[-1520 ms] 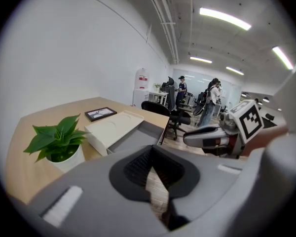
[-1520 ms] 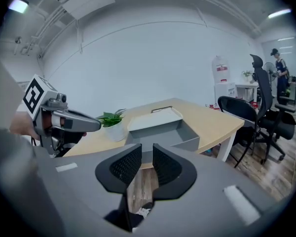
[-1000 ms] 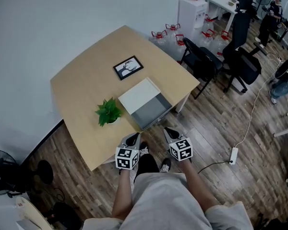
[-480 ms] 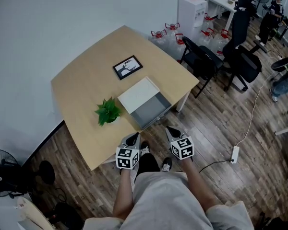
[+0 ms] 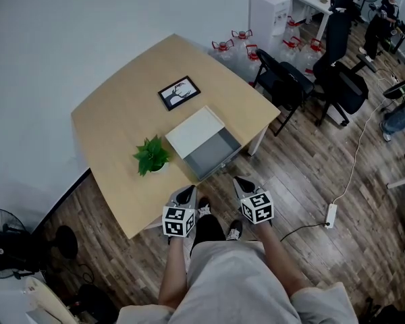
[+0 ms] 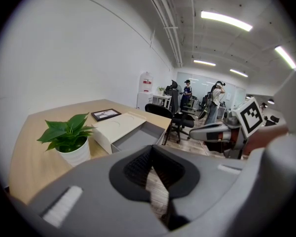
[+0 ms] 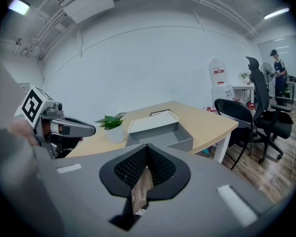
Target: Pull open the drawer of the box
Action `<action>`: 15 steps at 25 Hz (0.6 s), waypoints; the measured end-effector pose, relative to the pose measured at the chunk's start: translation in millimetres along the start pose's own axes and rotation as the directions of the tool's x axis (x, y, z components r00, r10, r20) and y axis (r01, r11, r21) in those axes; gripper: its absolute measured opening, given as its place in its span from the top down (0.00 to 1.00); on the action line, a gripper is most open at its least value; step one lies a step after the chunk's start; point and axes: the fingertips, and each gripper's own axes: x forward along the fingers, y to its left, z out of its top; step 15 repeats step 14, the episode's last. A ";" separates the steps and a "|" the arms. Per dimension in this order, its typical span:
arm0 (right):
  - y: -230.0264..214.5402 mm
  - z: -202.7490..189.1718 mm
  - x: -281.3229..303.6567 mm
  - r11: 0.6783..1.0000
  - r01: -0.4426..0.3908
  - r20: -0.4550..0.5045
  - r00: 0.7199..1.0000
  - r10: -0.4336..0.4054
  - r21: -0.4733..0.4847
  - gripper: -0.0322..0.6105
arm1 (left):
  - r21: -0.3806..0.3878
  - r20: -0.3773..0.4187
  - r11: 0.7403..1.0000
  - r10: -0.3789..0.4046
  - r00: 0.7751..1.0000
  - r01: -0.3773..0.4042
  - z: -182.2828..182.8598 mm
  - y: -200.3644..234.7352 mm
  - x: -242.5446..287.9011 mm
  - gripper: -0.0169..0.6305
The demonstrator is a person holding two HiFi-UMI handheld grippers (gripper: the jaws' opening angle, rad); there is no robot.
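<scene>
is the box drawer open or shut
Open: the grey drawer sticks out from the white box, and its bare inside shows.

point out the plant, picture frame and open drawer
green potted plant (image 5: 151, 155): head view, leaves
black rectangular picture frame (image 5: 179, 93): head view, middle
open grey drawer of white box (image 5: 212, 153): head view, floor

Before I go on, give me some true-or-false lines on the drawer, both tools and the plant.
The drawer of the box is pulled out. True.
The right tool grips the drawer front. False: it is off the drawer, shut on nothing.
The left tool has its jaws together. True.
The potted plant sits inside the drawer. False: it stands on the table beside the box.
</scene>
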 end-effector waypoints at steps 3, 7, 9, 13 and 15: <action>1.3 0.8 1.3 1.000 -0.003 0.001 1.000 0.003 -0.007 0.95 | -0.002 0.004 1.000 0.004 1.000 -0.004 0.1 1.2 -1.0 0.89; 3.6 2.8 1.6 1.000 -0.010 0.002 1.000 0.010 -0.015 0.95 | -0.005 0.006 1.000 0.008 1.000 -0.008 0.7 1.2 -2.9 0.89; 4.2 3.6 1.3 1.000 -0.012 0.002 1.000 0.012 -0.016 0.95 | -0.007 0.008 1.000 0.009 1.000 -0.009 0.8 1.0 -3.2 0.89; 4.3 6.2 1.9 1.000 -0.013 0.005 1.000 0.013 -0.018 0.95 | -0.007 0.015 1.000 0.007 1.000 -0.007 3.0 1.1 -2.5 0.89; 4.2 7.0 2.3 1.000 -0.013 0.006 1.000 0.013 -0.018 0.95 | -0.007 0.017 1.000 0.007 1.000 -0.006 3.5 1.3 -2.3 0.89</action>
